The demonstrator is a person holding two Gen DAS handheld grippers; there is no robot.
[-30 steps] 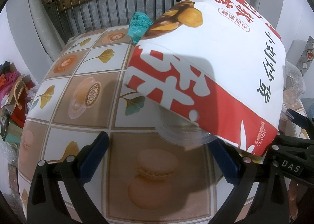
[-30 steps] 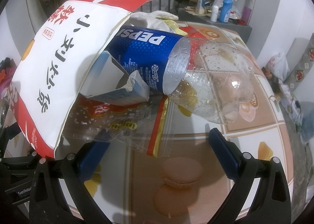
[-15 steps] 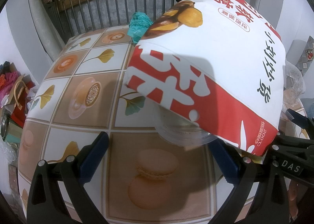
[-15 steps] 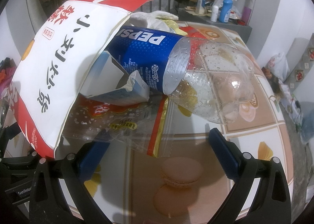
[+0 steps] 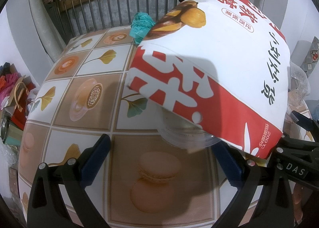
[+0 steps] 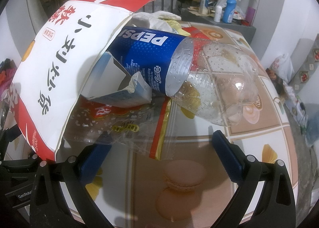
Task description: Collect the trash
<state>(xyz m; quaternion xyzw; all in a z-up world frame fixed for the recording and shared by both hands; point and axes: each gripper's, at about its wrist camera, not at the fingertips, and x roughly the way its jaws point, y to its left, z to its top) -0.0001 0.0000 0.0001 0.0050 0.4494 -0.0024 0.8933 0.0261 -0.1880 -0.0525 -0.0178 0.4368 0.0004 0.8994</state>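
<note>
The worktop (image 5: 83,80), covered by a cloth printed with ginkgo leaves, coffee cups and macarons, carries everything; the landmark on it is the big white-and-red paper bag (image 5: 215,64), which lies on its side with the mouth open toward the right wrist camera.

Inside this mouth, half in and half out, lies the Pepsi bottle (image 6: 179,68), empty and wet with droplets, its clear base pointing away from the bag; just beside it, deeper in the mouth, sits a torn light-blue carton (image 6: 123,90); under both, sticking out from below the bag, lies a clear snack wrapper (image 6: 123,120) with red and yellow print. Behind the bag there is a crumpled teal wrapper (image 5: 142,23), and under its near edge a clear plastic cup (image 5: 183,136) shows, though I cannot tell how much of it is inside.

The left gripper (image 5: 163,160) has its jaws spread wide and holds nothing, just in front of the bag's near edge; the right gripper (image 6: 159,158) is the same, jaws spread and empty, just in front of the wrapper.

My judgement: the step in hand is filling the bag, and it is about halfway, because several pieces are only at the mouth. The next move probably calls for one gripper to steady the bag's edge, while the other pushes the bottle fully in; the bottle is round and light, so it may roll out.
</note>
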